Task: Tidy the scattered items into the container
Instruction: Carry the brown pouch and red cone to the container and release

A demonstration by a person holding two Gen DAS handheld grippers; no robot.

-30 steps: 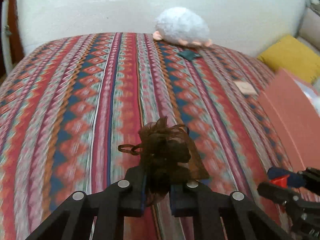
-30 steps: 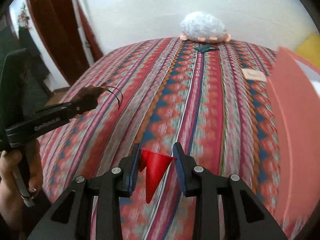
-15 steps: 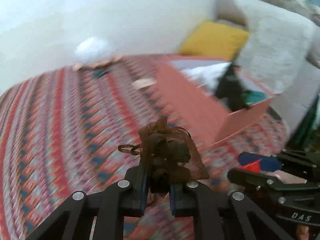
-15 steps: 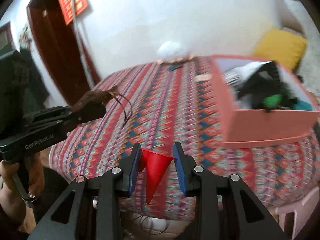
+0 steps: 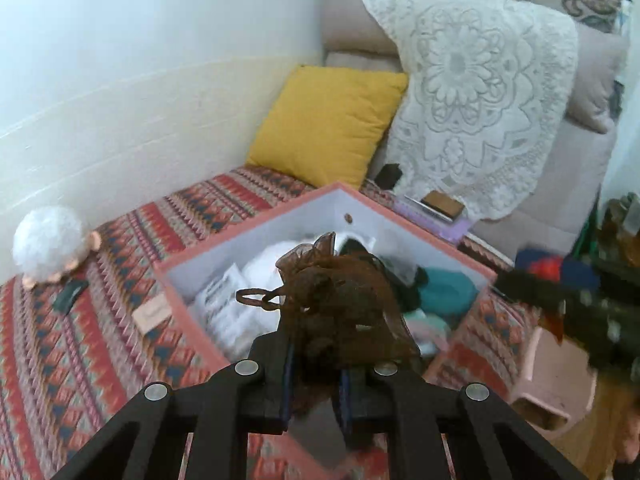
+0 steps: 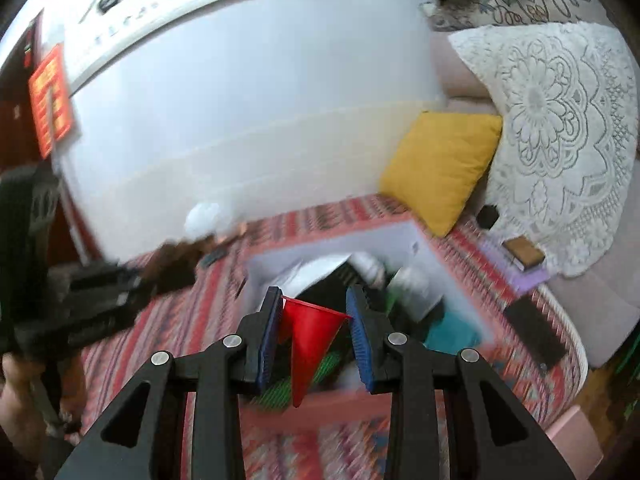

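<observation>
**Now both grippers are held over the box, each with an item to drop**

Two items are being carried to the container at once. A brown organza pouch (image 5: 340, 304) is pinched between the closed fingers of the left gripper (image 5: 314, 380), its drawstring loop hanging out to the left. Seen from the left wrist camera, the pouch is raised in front of the open pink box (image 5: 256, 224), which sits on a striped red bedspread (image 5: 80, 360) and already contains white, black and teal things. A red cone (image 6: 310, 340) is clamped by its wide rim between the blue pads of the right gripper (image 6: 314, 326), tip pointing down; it seems to be over the near wall of the box, though that view is blurred.

The step in hand is judged to be delivery, not yet release. Next, each gripper should be brought fully past the rim and opened, so that nothing is dropped onto the edge. A plush toy (image 5: 48, 244), a dark flat item (image 5: 70, 292) and a small tan card (image 5: 154, 312) are still left on the bedspread.
</observation>
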